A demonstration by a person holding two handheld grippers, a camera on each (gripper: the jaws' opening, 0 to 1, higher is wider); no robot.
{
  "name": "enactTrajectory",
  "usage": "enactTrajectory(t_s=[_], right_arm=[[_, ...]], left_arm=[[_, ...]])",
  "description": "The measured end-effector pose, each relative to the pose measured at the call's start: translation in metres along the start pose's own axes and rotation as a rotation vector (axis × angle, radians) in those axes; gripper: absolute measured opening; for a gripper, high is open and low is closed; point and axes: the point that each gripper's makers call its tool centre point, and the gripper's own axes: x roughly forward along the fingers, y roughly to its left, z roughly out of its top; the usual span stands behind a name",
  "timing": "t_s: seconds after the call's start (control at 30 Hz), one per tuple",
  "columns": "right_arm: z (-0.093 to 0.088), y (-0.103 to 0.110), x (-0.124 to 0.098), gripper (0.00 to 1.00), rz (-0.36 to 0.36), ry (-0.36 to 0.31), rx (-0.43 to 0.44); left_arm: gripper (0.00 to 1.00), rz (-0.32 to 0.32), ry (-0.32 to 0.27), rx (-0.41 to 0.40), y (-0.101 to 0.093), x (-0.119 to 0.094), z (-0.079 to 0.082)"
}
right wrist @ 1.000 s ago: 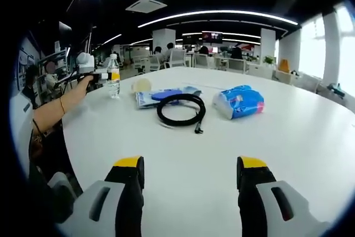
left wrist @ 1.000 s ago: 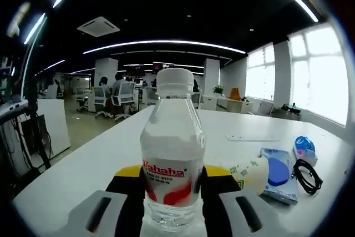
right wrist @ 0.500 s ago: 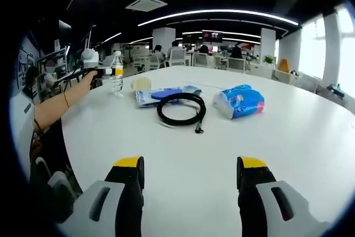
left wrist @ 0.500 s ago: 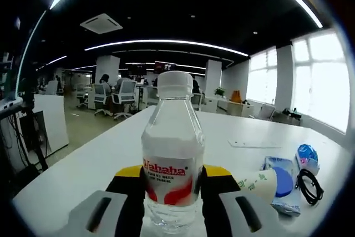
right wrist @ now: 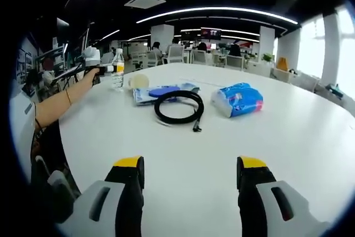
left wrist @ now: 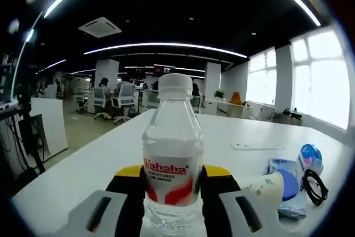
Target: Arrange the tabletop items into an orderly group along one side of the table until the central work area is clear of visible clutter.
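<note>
Each gripper has two broad grey jaws with a dark oblong slot in the upper face, running into black inner pads capped with yellow at the tips; this shows on the left gripper [left wrist: 172,184] and on the right gripper [right wrist: 191,178]. In the right gripper view the left gripper's pale housing is mounted with a rounded white piece on top. The person's forearm [right wrist: 58,104] is bare, with a thin band at the wrist.

Clear water bottle [left wrist: 172,154] stands upright, white-capped, red-labelled; beside it lie paper cup [left wrist: 260,186], blue packets [right wrist: 238,99], black cable [right wrist: 178,107].
</note>
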Motion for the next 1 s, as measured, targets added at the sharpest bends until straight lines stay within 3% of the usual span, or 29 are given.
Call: enactTrajectory(t_s=[0.2, 0.7, 1.0], right_arm=[[-0.001, 0.002, -0.001, 0.65, -0.001, 0.008, -0.004], [0.0, 0.002, 0.001, 0.64, 0.009, 0.002, -0.001], [0.0, 0.003, 0.0, 0.65, 0.016, -0.008, 0.008]], left_arm=[[0.38, -0.015, -0.042, 0.015, -0.004, -0.004, 0.0], [0.38, 0.039, -0.074, 0.053, -0.01, -0.004, 0.0], [0.39, 0.029, -0.101, 0.077, -0.011, -0.003, -0.001]])
